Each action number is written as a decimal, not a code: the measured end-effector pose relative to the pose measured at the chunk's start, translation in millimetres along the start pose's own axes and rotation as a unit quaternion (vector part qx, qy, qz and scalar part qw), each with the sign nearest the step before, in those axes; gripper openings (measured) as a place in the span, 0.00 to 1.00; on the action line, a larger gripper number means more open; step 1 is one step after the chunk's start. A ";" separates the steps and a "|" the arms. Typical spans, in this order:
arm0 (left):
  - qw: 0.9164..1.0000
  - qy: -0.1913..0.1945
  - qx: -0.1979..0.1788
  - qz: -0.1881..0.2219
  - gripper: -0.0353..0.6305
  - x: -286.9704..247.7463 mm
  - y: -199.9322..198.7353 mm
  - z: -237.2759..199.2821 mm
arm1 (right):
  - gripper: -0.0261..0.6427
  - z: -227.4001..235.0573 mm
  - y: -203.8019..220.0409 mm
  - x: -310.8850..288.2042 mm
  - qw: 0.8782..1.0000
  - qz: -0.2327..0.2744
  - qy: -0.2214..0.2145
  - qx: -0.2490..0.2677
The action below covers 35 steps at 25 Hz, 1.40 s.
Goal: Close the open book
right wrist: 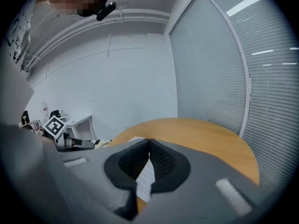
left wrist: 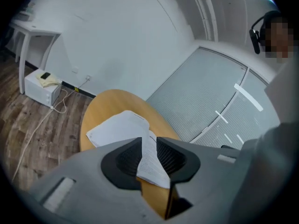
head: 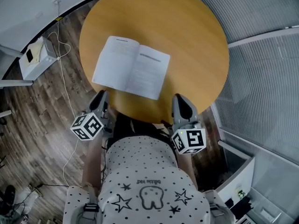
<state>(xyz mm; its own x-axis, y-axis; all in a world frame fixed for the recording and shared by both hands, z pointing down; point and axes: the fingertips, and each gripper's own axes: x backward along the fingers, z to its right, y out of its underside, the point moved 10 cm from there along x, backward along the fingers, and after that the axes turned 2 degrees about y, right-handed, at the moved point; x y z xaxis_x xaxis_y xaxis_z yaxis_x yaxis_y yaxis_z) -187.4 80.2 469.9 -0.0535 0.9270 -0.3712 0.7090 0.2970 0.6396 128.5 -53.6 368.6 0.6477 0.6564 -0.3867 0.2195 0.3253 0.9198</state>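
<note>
Open book (head: 131, 67) lying flat on the round surface (head: 187, 31). Left hand-held gripper (head: 100, 97) has its jaws slightly apart, empty I think. Right hand-held gripper (head: 180, 100) is closed up on nothing.

A round, honey-coloured wooden table (head: 187, 36) stands in the middle of the room. To its left lies a dark wood-plank floor (head: 37, 120). On it a small white box-shaped appliance (head: 37, 59) sits near the plain white wall (left wrist: 117, 41) at the far side, and a thin white cable (head: 65, 90) trails nearer across the planks. A white desk (left wrist: 37, 31) stands at the far left. Grey slatted blinds (head: 266, 87) line the right side, with bright strips of light on them.
</note>
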 end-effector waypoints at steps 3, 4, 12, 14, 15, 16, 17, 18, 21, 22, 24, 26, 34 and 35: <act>0.998 0.018 0.063 -0.009 0.27 -9.4 19.0 -10.5 | 0.05 0.7 2.6 0.8 1.000 -0.008 -0.002 0.001; 0.996 0.021 0.088 -0.011 0.28 -13.2 26.2 -14.1 | 0.05 1.7 3.6 1.4 1.000 -0.011 -0.003 0.002; 0.975 0.014 0.221 -0.030 0.29 -43.2 63.1 -50.6 | 0.05 -0.8 11.3 3.4 1.000 -0.029 -0.007 0.003; 0.973 0.011 0.230 -0.027 0.30 -45.3 63.8 -54.7 | 0.05 -2.7 11.4 5.0 1.000 -0.029 -0.006 0.003; 0.971 0.010 0.236 -0.025 0.31 -46.5 64.7 -56.3 | 0.05 -2.9 11.5 5.8 1.000 -0.030 -0.005 0.002; 0.969 0.011 0.246 -0.025 0.32 -48.3 66.5 -57.8 | 0.05 -2.6 11.8 6.7 1.000 -0.030 -0.003 0.002; 0.966 0.013 0.257 -0.025 0.33 -50.5 69.3 -59.2 | 0.05 -1.8 12.4 7.9 1.000 -0.031 -0.001 0.001; 0.963 0.015 0.269 -0.026 0.35 -52.9 72.8 -60.6 | 0.05 -1.0 13.3 9.2 1.000 -0.031 0.001 0.000; 0.957 0.013 0.288 -0.032 0.39 -60.8 82.9 -65.1 | 0.05 0.6 15.4 12.2 1.000 -0.030 0.005 -0.002; 0.957 0.010 0.289 -0.034 0.39 -63.4 84.5 -66.7 | 0.05 0.5 15.2 12.5 1.000 -0.029 0.006 -0.003; 0.956 0.008 0.291 -0.034 0.41 -68.7 85.6 -69.1 | 0.05 0.3 14.5 12.9 1.000 -0.028 0.007 -0.004; 0.954 0.009 0.297 -0.028 0.41 -73.9 85.6 -70.1 | 0.05 0.6 14.4 13.9 1.000 -0.027 0.008 -0.006; 0.951 0.014 0.307 0.017 0.41 -82.5 81.7 -72.6 | 0.05 -0.5 11.5 16.6 1.000 -0.020 0.013 -0.008; 0.954 0.015 0.299 0.019 0.41 -80.9 80.2 -73.3 | 0.05 -0.2 11.2 16.5 1.000 -0.019 0.013 -0.008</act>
<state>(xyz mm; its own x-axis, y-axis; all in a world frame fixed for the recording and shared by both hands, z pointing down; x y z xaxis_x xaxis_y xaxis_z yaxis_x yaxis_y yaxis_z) -177.8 45.9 600.6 -0.0338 0.9432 -0.3304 0.9848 0.0878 0.1499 141.5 -39.0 372.4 0.6199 0.6607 -0.4234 0.2317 0.3614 0.9032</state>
